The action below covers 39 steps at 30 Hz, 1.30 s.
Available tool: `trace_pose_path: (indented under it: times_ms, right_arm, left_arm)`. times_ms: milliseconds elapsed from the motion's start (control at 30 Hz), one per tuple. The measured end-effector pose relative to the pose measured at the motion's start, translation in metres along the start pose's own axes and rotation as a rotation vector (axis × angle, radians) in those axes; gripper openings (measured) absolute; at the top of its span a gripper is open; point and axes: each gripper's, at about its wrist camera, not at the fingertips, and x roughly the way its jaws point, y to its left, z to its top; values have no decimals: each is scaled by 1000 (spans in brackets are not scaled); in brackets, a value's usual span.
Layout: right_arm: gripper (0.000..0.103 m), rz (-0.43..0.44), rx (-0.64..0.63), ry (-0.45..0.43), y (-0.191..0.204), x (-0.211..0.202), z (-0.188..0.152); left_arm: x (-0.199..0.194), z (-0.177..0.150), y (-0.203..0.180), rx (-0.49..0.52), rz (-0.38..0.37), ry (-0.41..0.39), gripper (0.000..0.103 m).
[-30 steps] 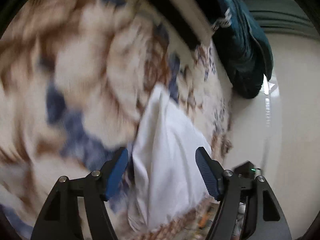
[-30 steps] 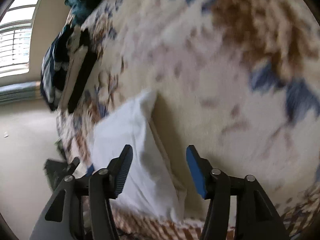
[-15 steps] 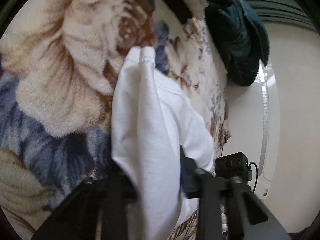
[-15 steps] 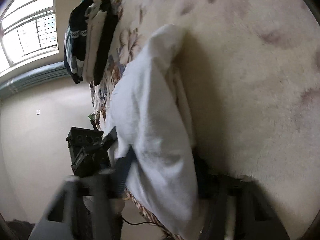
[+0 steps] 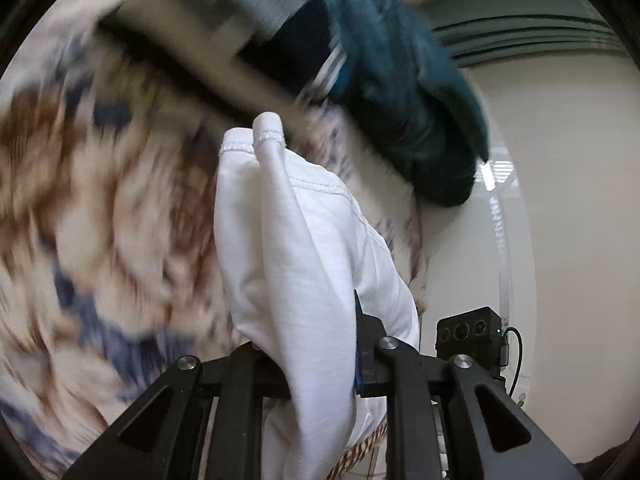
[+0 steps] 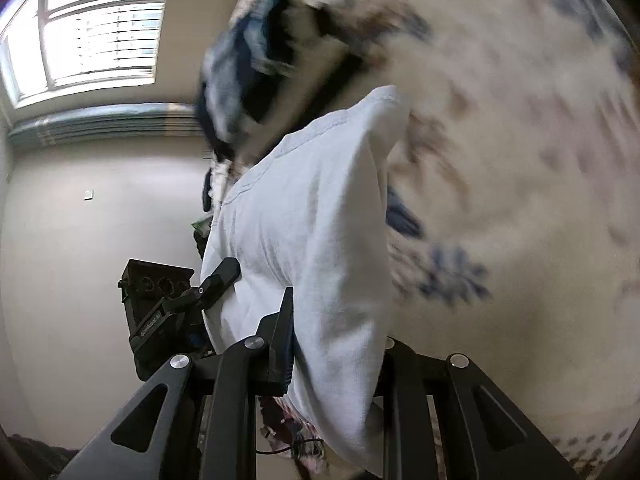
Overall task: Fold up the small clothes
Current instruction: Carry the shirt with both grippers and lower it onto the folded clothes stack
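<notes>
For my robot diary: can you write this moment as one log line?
left hand-held gripper: shut on white cotton garment | right hand-held gripper: shut on it | below: floral blanket

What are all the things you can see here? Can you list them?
white garment: one, white, lifted off the blanket, an end pinched in each gripper
floral blanket: one, cream with brown and blue flowers, spread under everything
teal fabric: one bundle, dark teal, far end of the blanket
clothes pile: several blurred pieces, dark blue, black and white, far edge by the wall
window: one, bright, with blinds, upper left in the right wrist view
left hand-held gripper: one, black with blue pads, shut on the white garment
right hand-held gripper: one, black with blue pads, shut on the white garment
</notes>
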Motion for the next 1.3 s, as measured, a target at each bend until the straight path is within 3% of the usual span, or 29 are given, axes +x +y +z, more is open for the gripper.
trace_pose_path:
  times_ms: [200,300,433,600,667,733,800,867,933,967,1000,1033,1067,1133,1200,1300]
  right_arm:
    - [21,12,-90,-115,98,22,93]
    - [21,23,-107,-156,135,55,153]
    - [21,15,-126,-172,160,109,225]
    - [21,-42,-123,-181,166,166,285]
    - [23,-106,-126,-177,164,179,296]
    - [32,-199,-123,-172,165,181,301]
    - [40,-278,-144,-219,166,165,296]
    - [45,-379,-161,-339,176,139,286]
    - [46,-390,-179,-446,191,120,268]
    - [46,-326,-198,-453,198,118,261]
    - [46,-287,-206,-438,202,119,256]
    - [45,-225,-211,-383,205,129,255]
    - [45,-190,-201,-317,206,146,256]
    - [45,-170,-170,-215,196,176,256]
    - [45,-250,-182,-194,189,191,256]
    - [40,-351,-191,-216,176,187,257]
  left_arm:
    - [-26,131,-38,116,-35,-61,16]
    - [-29,203,-40,170,-22,-84,16]
    - [-14,293,-22,184,15,-92,17]
    - [15,361,4,229,126,-36,21]
    - [23,373,16,232,156,4,23]
    - [22,378,20,238,198,13,30]
    - [10,377,17,234,205,-16,30]
    - [-12,372,11,236,247,-89,30]
    - [-33,354,-4,272,285,-168,30]
    - [-41,339,-12,285,276,-205,33]
    - [-42,329,-17,295,271,-220,38]
    - [-39,315,-22,313,257,-215,53]
    - [-31,307,-23,323,250,-197,58]
    - [-7,290,-18,342,305,-142,58]
    - [12,282,-1,349,413,-117,58]
    - [8,285,20,350,487,-135,58]
